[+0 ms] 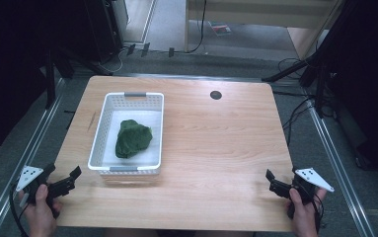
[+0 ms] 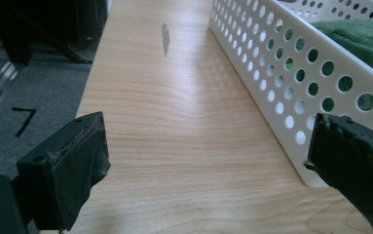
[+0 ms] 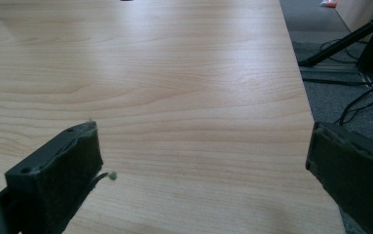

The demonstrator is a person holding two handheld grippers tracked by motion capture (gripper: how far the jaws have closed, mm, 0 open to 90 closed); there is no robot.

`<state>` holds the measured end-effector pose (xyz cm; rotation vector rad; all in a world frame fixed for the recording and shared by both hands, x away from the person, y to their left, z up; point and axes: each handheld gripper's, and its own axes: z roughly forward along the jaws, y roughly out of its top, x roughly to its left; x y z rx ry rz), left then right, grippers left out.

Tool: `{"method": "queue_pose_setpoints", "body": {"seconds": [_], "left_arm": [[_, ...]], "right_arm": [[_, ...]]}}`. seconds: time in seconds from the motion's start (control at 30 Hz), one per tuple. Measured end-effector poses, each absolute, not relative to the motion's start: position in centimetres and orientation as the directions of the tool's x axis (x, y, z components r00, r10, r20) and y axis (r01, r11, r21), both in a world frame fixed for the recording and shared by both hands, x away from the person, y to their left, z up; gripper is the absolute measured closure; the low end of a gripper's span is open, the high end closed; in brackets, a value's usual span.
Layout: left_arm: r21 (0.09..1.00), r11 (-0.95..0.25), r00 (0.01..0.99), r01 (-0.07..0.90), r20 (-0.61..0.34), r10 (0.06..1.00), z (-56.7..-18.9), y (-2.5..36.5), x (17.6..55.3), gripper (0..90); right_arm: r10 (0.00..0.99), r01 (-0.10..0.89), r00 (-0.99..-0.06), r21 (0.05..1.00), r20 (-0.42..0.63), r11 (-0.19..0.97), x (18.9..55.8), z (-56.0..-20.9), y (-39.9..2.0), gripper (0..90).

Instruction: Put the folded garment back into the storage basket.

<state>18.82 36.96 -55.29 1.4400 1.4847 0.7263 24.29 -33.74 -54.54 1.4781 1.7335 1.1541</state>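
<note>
Cloth lies crumpled and green in the middle of the basket, well apart from both grippers. The left gripper hovers at the table's near left corner, jaws spread wide with nothing between them; its right jaw sits just beside the basket's near corner. The right gripper waits at the near right edge, likewise spread and empty, far from everything but bare table.

Judging by how things lie, the step in hand is a reach for the cloth — and the left gripper is the natural one, being near. To do it well, it should lift over the basket's wall rather than nudge it (the basket looks light and would likely slide), come down on the cloth's highest fold, and close on a good bunch so the fabric does not slip out. The right gripper could steady the rim if the basket shifts.

The left gripper view shows the wall's round holes and the cloth's nap close up, plus a grey smudge on the wood; the high view gives what that one cannot — the cloth's whole outline and both hands at once. The right gripper view shows a fleck of lint at its left jaw.
</note>
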Motion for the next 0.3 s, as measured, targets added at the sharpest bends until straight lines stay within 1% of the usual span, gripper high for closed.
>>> {"method": "queue_pose_setpoints", "body": {"seconds": [0.3], "left_arm": [[0.887,0.144,0.107,0.438,-0.21,0.972,-55.28,36.97,18.8,2.1]], "right_arm": [[0.971,0.467,-0.217,0.884,0.104,0.01,24.31,-54.56,-33.78,0.1]]}}
